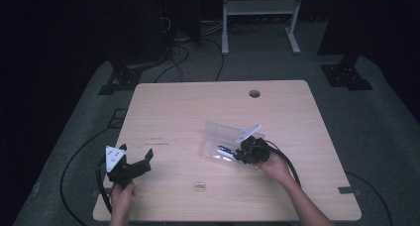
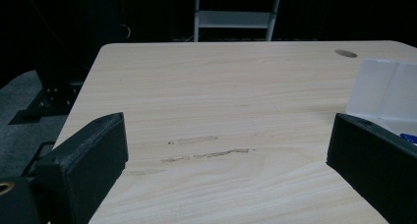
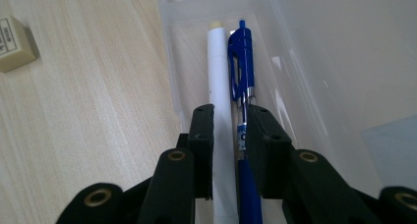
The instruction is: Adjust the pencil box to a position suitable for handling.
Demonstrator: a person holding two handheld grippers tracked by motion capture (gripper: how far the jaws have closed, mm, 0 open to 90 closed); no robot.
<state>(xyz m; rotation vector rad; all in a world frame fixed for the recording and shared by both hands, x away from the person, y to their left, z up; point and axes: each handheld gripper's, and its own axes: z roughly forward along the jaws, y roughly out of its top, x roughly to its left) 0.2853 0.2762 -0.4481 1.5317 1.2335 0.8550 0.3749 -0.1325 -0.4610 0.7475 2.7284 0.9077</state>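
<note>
**benchwatcher:** So I'm standing by the surface [image 1: 188, 112] watching this. The right tongs [image 3: 230, 135] are down inside the clear plastic case [image 3: 305, 86], with the jaws closed in around two things lying side by side: a white stick [image 3: 218, 76] and a blue pen [image 3: 242, 62]. Looks to me like they're clamped on both at once, though I can't tell how hard the squeeze is. The case sits right of the middle of the surface with its lid [image 1: 225, 129] flipped up.

**loosegrip:** Two at once sounds sketchy. What about the other hand?

**benchwatcher:** The left tongs [image 1: 134, 159] are wide apart, holding nothing, hovering over bare wood near the front left corner, well away from the case. There's also a small eraser [image 1: 199, 186] sitting near the front edge between the two hands.

**loosegrip:** So what goes wrong?

**benchwatcher:** My guess: both pieces are round and smooth, so if they get lifted, one could roll out from between the jaws and drop back in or skitter off. Also the case is light and nobody's pinning it down, so a sideways tug could drag it along or knock the lid. Left tongs are too far off to steady it.

**loosegrip:** Yeah, I'd brace the case first.
</note>
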